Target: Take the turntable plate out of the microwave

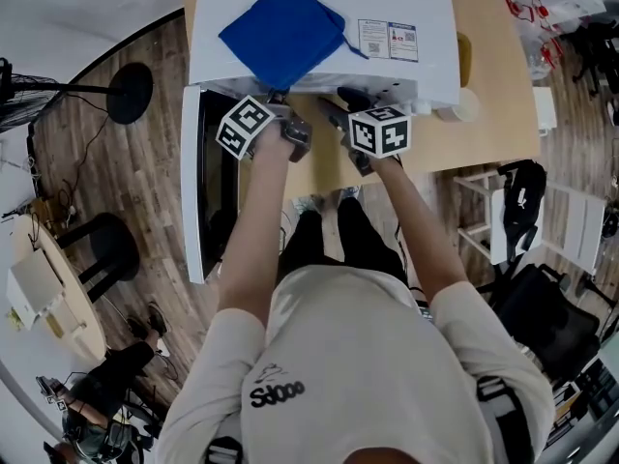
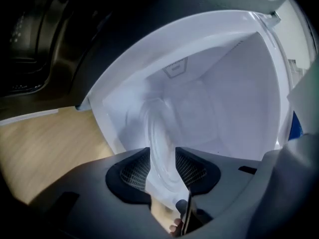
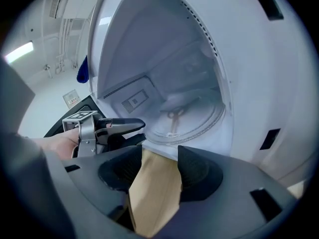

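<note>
The white microwave stands on a wooden table with its door swung open to the left. Inside it the clear glass turntable plate lies flat on the oven floor. My left gripper, rolled on its side, has the plate's near rim between its pads, which look pressed on the glass. In the right gripper view, this left gripper reaches in at the plate's left edge. My right gripper hangs open before the oven's lower front edge, with only table showing between its jaws.
A blue cloth lies on top of the microwave, beside a printed label. A pale cup stands at the oven's right. On the wooden floor are black stools at left and white chairs at right.
</note>
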### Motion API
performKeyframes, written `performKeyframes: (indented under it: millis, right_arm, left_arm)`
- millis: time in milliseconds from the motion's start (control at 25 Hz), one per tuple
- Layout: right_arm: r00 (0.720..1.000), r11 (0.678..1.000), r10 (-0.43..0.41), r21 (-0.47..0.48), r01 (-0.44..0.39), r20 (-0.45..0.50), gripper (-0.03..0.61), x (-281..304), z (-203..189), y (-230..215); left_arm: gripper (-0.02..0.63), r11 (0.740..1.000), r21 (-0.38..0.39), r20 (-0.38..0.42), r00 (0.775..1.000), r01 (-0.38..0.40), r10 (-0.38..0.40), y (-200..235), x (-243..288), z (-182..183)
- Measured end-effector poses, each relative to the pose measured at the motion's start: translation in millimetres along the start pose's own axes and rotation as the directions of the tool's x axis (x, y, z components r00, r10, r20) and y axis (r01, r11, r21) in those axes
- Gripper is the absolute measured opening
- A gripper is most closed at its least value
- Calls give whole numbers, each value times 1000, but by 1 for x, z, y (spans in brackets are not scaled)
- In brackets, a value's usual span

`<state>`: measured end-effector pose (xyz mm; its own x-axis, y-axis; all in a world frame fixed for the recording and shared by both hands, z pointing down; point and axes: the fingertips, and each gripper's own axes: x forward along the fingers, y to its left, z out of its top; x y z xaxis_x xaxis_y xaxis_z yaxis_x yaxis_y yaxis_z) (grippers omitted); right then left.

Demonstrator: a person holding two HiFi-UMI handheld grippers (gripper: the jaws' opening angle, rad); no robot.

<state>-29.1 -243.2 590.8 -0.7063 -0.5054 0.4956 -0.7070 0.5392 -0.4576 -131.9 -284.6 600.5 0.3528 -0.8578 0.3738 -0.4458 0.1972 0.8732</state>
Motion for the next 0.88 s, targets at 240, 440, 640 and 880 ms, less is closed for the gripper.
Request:
performKeyframes:
  millis: [240,440,640,880]
  right_arm:
    - [999,999,-10,54,8,36,196,-1,1,-1]
    - [996,992,8,125,-20,93,196,-7,2,2]
    - [981,945,31,315,-92,193,196,-13,6,-3]
    - [973,891,72,425,-162,221,196,-7,9,-2]
  left_arm:
    - [118,997,-60,36,998,-44,46,6,0,2]
    - [43,996,-22,55,995,-85,86,14,-1,-1]
    - [37,998,8,24,998,-65,65,13,-2,-9]
    - [25,999,-20,21,999,-37,37,13,-4,-13]
